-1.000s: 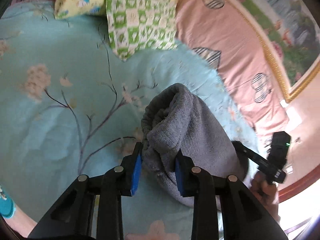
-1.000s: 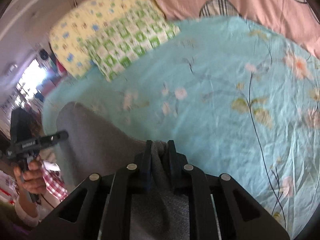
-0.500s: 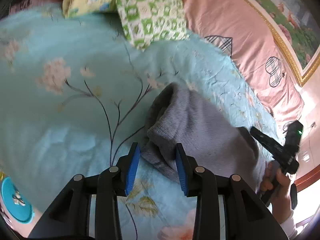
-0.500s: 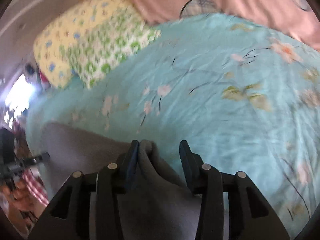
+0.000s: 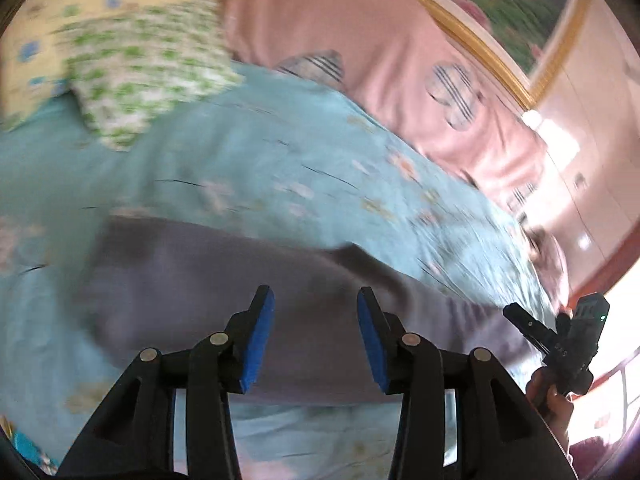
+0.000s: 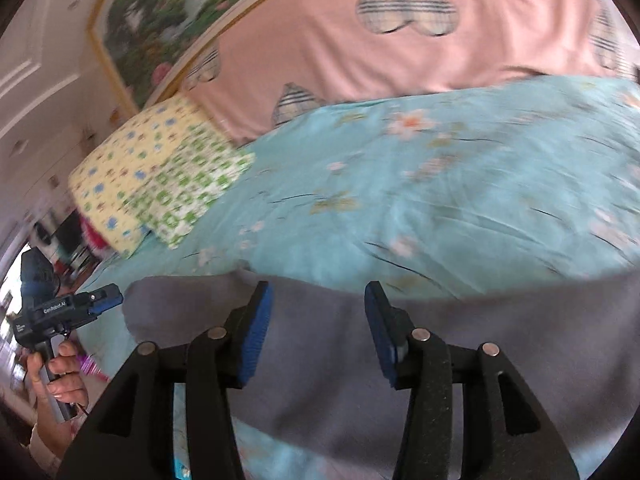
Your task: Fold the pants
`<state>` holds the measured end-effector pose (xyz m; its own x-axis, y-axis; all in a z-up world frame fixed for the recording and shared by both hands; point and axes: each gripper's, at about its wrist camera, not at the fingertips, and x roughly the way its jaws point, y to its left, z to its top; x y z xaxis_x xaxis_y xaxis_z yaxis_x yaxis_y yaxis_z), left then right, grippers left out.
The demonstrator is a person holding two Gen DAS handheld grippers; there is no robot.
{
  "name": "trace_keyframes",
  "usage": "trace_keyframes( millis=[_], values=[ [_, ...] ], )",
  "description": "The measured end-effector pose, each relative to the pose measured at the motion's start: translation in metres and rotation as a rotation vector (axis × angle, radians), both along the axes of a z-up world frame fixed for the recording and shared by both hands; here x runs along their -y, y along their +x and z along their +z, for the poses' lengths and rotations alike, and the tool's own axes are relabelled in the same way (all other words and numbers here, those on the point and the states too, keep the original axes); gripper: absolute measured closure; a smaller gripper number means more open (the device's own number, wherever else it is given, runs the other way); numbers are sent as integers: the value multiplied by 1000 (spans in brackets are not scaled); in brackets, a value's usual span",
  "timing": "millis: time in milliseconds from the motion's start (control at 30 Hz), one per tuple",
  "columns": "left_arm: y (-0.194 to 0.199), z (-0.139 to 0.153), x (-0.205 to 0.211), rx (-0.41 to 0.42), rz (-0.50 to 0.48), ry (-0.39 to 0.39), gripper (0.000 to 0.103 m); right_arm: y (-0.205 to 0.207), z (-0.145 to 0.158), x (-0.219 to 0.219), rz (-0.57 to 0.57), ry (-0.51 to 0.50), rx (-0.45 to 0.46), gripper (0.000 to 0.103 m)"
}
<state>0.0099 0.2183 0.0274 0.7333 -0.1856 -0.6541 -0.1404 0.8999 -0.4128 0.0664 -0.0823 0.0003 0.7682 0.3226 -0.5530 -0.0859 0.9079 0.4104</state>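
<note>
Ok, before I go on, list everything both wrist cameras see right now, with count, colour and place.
Grey knit pants: one, grey, lying flat on the bed under both claws.
Light blue floral bedsheet: one, blue with flowers and dark twigs, covering the bed.
Yellow and green patterned pillows: two, one yellow with blue dots, one green checked, overlapping at the head of the bed.
Pink blanket with plaid hearts: one, pink, along the far edge of the bed against the wall.
Gold-framed landscape picture: one, green scene, on the wall above the blanket.
Left claw: black with blue pads, open, over the pants, holding nothing.
Right claw: black with blue pads, open, over the pants, holding nothing.
</note>
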Motion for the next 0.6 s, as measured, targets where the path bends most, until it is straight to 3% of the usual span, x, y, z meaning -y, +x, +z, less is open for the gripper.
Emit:
trace_keyframes(
  millis=[300, 600],
  values=[
    [62, -11, 117, -74, -302, 28, 57, -66, -1, 54, -235, -30, -6, 54],
    [98, -12, 205, -112, -533, 78, 51, -116, -6, 98, -434, 46, -8, 53]
  ],
)
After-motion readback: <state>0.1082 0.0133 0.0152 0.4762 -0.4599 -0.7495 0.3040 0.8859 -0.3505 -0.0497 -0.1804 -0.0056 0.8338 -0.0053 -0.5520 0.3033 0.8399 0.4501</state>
